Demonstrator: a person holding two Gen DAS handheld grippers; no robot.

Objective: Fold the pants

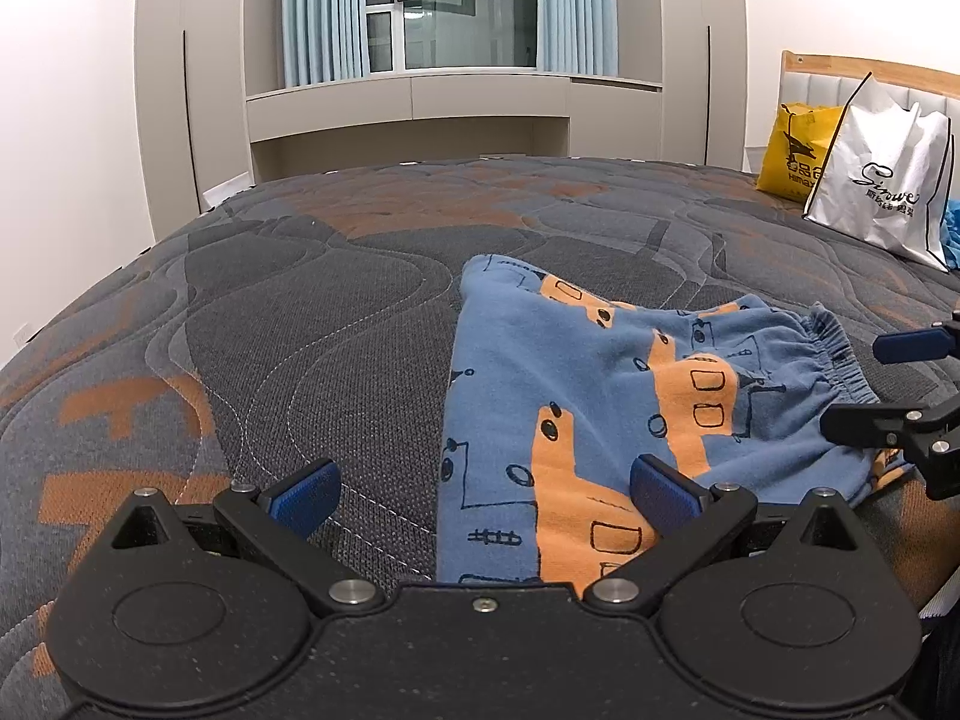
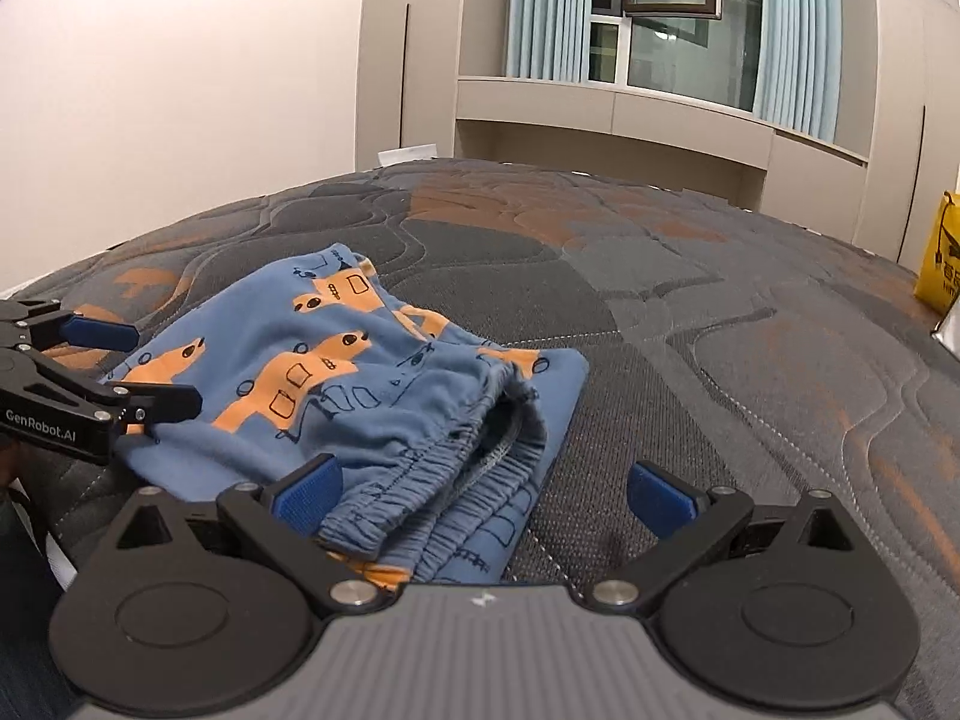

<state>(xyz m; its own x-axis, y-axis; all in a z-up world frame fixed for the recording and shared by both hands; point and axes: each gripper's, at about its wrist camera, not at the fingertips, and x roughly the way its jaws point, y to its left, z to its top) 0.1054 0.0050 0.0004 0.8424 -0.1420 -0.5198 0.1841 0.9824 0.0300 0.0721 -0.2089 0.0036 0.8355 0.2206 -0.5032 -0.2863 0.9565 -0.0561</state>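
Bedroom with a curtained window (image 1: 447,6) and pale cabinets behind; quilted grey-and-orange bed (image 1: 240,312) underneath everything. Left gripper (image 1: 483,489) low over the near edge, jaws spread wide, holding nothing, blue pads (image 1: 303,489) astride the left border of the pants (image 1: 576,396). Right gripper (image 2: 483,492) likewise gaping and empty, one pad just above the gathered waistband (image 2: 432,468), the other over bare quilt. Blue pants with orange printed shapes, lying on the bed in front of both tools, seemingly doubled over already into a compact, roughly square bundle, elastic waistband on the right side with its layers slightly parted. Farther out toward the headboard: yellow bag (image 1: 795,147) and white bag (image 1: 882,174), well apart from the garment. Probably light, limp knit cotton, no stiffness, prone to sagging and sliding out of alignment when lifted; low friction against itself, more grip against the textured quilt. Best hold, by judgement: pinch through all layers at two corners of one edge, waistband side being thickest and easiest to bite, then carry across together to keep the stack square. Single-layer pinch likely to peel the fold open.
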